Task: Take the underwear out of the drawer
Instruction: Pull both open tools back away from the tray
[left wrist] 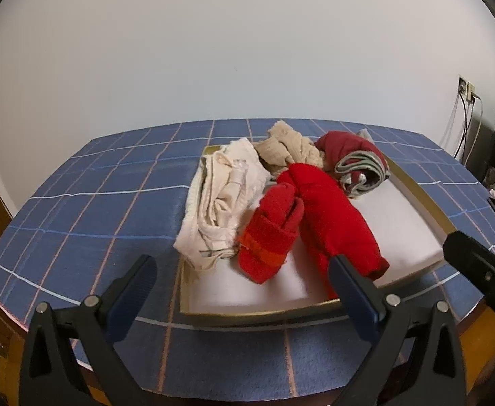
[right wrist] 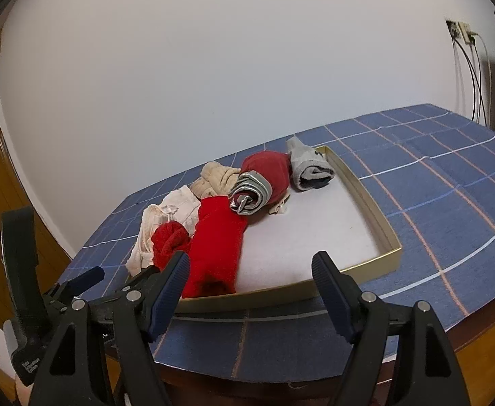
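Both tools spread, empty, short of the drawer's (right wrist: 366,203) near rim: left tool (left wrist: 244,277), right tool (right wrist: 251,270); rolled underwear (right wrist: 261,182) lies toward its far edge among tangled garments; risk: red sock (left wrist: 271,233) snagging, dragged out with the pick.

Plain room, checked table
Your white wall (right wrist: 213,67) backs the blue-checked table (right wrist: 450,203); sockets (right wrist: 460,32) at two o'clock.

Rolled underwear (right wrist: 213,237) heaped in shallow drawer (right wrist: 376,203)
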Demonstrator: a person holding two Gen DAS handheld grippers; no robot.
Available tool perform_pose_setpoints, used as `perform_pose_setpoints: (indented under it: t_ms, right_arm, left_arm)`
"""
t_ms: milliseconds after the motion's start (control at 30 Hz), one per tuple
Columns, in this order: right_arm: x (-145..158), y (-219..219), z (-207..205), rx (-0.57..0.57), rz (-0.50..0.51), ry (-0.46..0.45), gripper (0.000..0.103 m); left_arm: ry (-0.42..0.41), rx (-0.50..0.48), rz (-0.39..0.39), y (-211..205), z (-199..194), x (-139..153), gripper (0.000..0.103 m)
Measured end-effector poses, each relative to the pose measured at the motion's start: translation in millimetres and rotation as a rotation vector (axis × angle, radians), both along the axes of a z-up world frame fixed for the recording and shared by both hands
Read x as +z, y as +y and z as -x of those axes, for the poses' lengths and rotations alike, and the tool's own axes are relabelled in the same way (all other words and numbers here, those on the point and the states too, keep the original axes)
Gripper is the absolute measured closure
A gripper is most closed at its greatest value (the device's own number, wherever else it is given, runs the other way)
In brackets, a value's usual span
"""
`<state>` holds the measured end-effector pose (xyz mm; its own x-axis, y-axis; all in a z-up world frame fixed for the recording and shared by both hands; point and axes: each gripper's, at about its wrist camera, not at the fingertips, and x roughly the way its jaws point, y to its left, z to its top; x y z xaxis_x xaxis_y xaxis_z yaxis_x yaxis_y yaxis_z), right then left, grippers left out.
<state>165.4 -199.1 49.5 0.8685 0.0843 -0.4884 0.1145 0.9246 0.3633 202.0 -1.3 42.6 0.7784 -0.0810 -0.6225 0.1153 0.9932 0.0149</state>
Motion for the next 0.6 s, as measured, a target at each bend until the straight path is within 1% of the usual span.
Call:
perform_pose_setpoints:
  t_ms: [267,433,600]
  right_arm:
    - [-3.2,-3.8,8.5,-0.015,-0.015,-0.001,0.026]
    - [-5.9,-8.4,17.1,-0.024,-0.033,0.0,0.026]
    - [-2.1,-10.3,29.6,-0.029,-0.029,-0.015,0.026]
  left_arm:
    - [-0.006,0.018,-0.033,-1.6,9.2,-3.0,0.0]
    - [0.001,0.022,-0.031,-2.7,16.3,-6.3,0.0]
    - [0.003,0.023,-0.022,-3.5,27.1,-5.9,0.0]
